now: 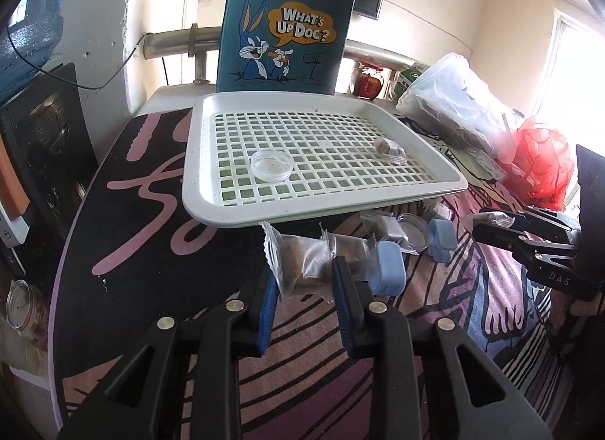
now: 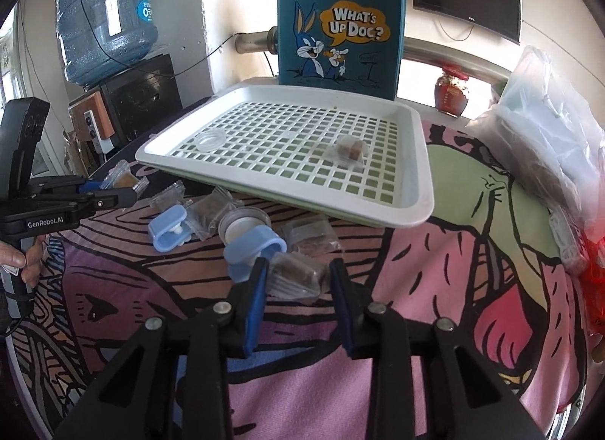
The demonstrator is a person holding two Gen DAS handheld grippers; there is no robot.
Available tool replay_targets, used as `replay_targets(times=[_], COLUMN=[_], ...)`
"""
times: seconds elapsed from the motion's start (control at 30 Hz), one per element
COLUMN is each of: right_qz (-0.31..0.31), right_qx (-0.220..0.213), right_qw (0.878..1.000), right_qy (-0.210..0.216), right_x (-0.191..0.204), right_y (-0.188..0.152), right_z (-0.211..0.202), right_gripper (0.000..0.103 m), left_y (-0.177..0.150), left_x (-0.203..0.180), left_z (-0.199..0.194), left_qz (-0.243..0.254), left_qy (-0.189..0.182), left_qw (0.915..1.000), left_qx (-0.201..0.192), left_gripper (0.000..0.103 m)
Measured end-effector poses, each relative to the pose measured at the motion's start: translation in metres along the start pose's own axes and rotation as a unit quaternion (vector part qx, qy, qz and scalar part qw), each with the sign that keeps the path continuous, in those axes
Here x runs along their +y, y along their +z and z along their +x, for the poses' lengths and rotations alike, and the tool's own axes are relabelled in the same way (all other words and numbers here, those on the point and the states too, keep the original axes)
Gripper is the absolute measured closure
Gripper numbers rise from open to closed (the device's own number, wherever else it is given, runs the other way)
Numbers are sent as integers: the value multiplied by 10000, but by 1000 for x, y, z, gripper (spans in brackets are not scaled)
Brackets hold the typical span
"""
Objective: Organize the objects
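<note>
Snack packets [image 2: 211, 213], blue clips [image 2: 166, 228] and a round lid [image 2: 244, 226] scattered just in front of white tray [image 1: 196, 160]; one packet [image 1: 389, 150] and one clear dish [image 1: 273, 164] already on tray. Left gripper [image 1: 304, 288] pinched narrow on a packet [image 1: 302, 266] near tray's front edge. Right gripper [image 2: 298, 281] straddling another packet [image 2: 295, 277], contact unclear. Step in hand, by judgement: picking up. Next: lift both packets clear, carry over tray rim, release beside packet already there.
</note>
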State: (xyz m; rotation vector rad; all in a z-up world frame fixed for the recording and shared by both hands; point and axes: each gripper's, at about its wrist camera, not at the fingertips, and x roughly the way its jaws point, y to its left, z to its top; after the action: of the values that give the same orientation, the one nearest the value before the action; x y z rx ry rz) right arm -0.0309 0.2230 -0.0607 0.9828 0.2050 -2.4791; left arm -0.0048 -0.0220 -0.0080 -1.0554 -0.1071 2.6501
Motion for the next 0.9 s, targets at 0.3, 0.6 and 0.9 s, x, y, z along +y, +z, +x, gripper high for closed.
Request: replay_targets(times=[0.3,0.6,0.9], right_qz=[115,-96,-130], right_qx=[-1113,-1326,-1374], right_qw=[9937,9911,9902], right_qy=[45,89,201], right_x=[33,42,43], right_y=[16,9,7], right_z=[-23,-25,-27], right_gripper=[72,72,71], left_y=[10,6,6], left_x=[-60,-58,-44], left_z=[0,6,11], left_qz=[845,830,396], left_qy=[75,-1,-140], left_qw=[9950,9952,9986], left_qx=[-526,-524,-326], left_gripper=[77,76,76])
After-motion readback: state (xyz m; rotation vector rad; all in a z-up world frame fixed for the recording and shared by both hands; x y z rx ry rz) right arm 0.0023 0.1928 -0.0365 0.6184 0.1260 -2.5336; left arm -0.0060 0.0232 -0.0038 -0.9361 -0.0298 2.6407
